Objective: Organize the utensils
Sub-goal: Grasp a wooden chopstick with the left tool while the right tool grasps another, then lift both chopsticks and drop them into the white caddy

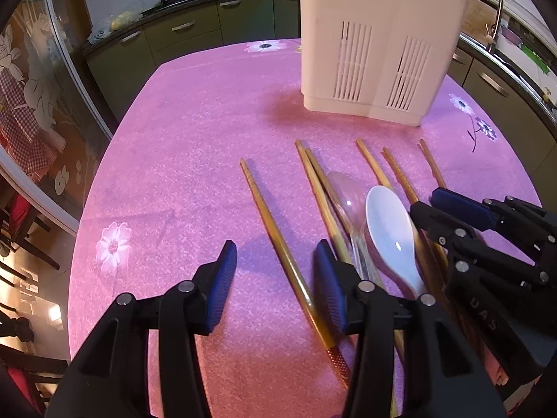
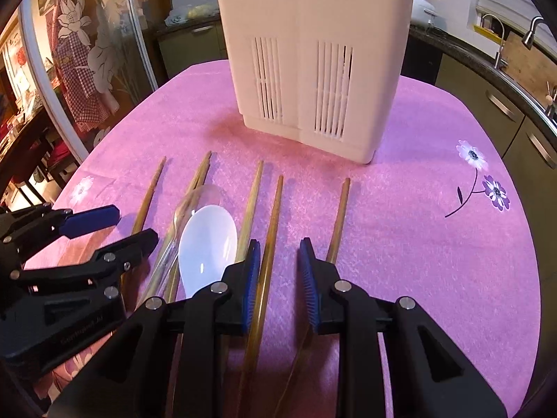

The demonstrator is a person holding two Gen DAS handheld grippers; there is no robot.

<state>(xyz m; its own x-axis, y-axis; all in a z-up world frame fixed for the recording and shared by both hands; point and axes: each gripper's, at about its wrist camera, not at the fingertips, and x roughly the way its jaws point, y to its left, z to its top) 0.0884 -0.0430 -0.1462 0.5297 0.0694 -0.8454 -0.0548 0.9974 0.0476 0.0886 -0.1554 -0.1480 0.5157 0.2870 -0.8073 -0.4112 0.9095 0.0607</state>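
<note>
Found the surface (image 1: 156, 174) covered by a pink cloth (image 2: 417, 261) printed with flowers. Noted a white slotted utensil holder (image 2: 313, 52) standing upright at the far side, with two slatted panels on its front. Could not read its contents through the slots.

Counted six wooden chopsticks (image 2: 254, 202) flat on the cloth in front of the holder, roughly parallel, thin ends toward it and well apart from its base. Saw two of them lying as a touching pair. Logged a white spoon (image 2: 207, 244) bowl-up among the sticks, just right of that pair. Logged a clear spoon (image 2: 205, 193) just beside it on the left, partly over the pair. Could not tell whether the two spoons touched.

Observed the left tongs (image 1: 275, 254) held about halfway open, low over the near edge of the cloth. Saw the leftmost chopstick (image 1: 264, 205) running between its fingers, clear of both pads, gripped by nothing.

Observed the right tongs (image 2: 280, 254) set narrower, not fully closed. Saw one chopstick (image 2: 275, 216) passing through the gap, close against the left pad and apart from the right pad. Could not tell whether the left pad touched it, so recorded no grip. Placed the outermost chopstick (image 2: 339, 216) just outside the right finger.

Noted both tongs side by side, near each other, angled downward at the cloth.
</note>
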